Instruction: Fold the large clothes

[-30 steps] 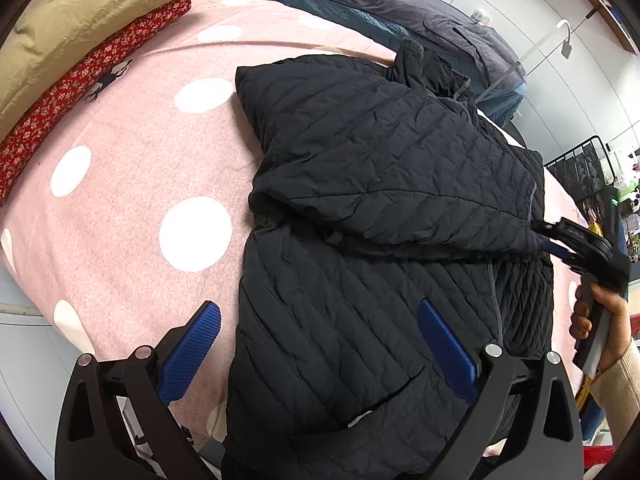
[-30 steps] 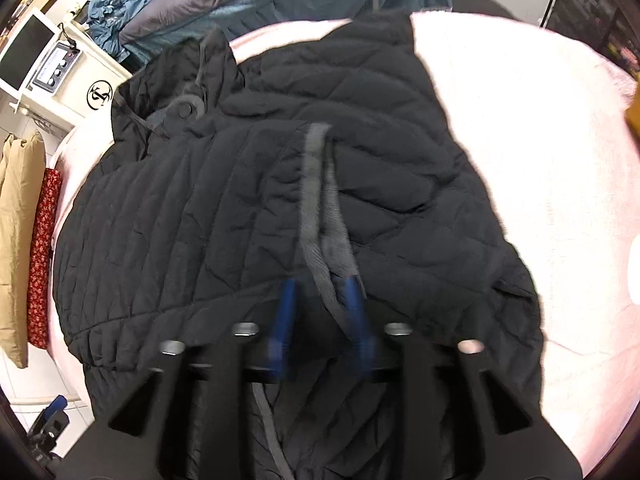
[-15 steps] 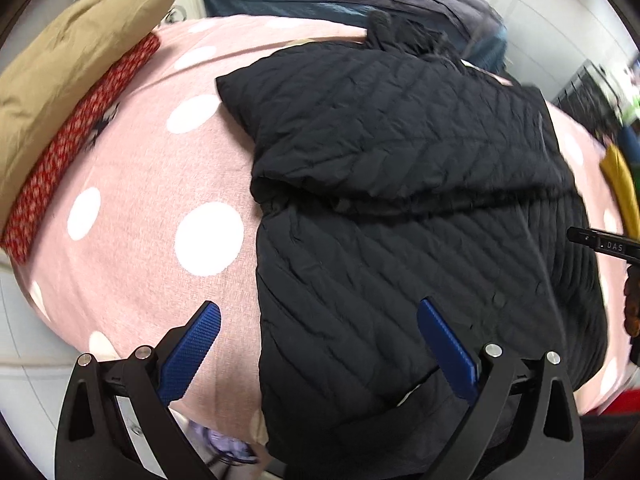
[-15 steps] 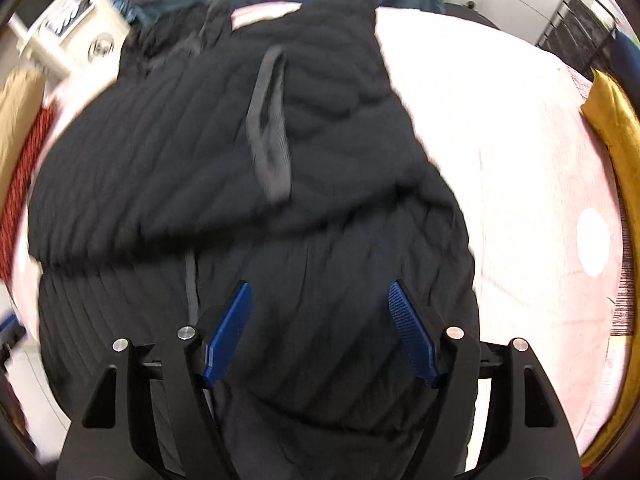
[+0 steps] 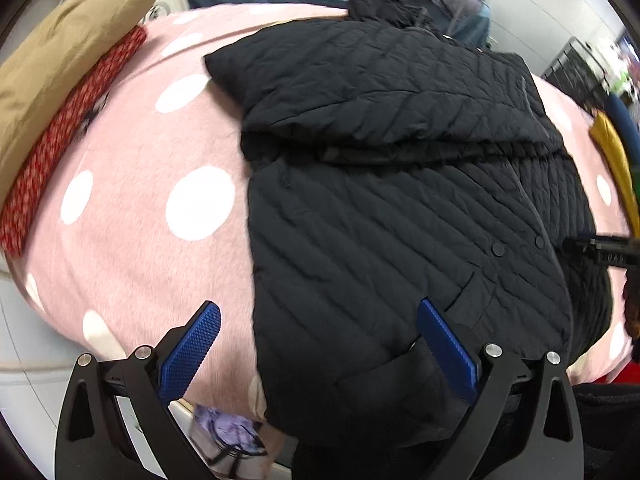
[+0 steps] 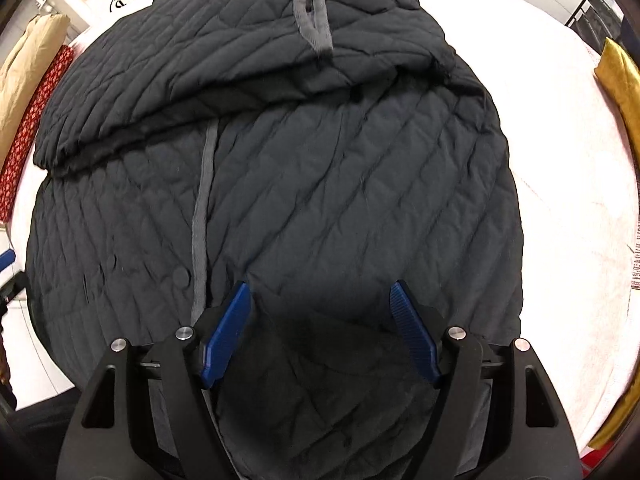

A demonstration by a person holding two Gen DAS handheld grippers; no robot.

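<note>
jacket (image 5: 400, 200) flat on the pink dotted bed (image 5: 132, 184), sleeves folded across chest | left tongs (image 5: 318, 344) wide, empty, at hem | right tongs (image 6: 320, 332) wide, empty, over hem | pinch both hem corners together, lift evenly (padding slips) toward collar

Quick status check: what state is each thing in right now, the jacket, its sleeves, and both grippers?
Black quilted jacket: spread on the polka-dot blanket, hem toward the cameras.
Sleeve: folded across the chest.
Grey trim strip: lying on top of the folded sleeve.
Left gripper: jaws open, holding nothing.
Right gripper: jaws open, holding nothing, over the hem.
</note>
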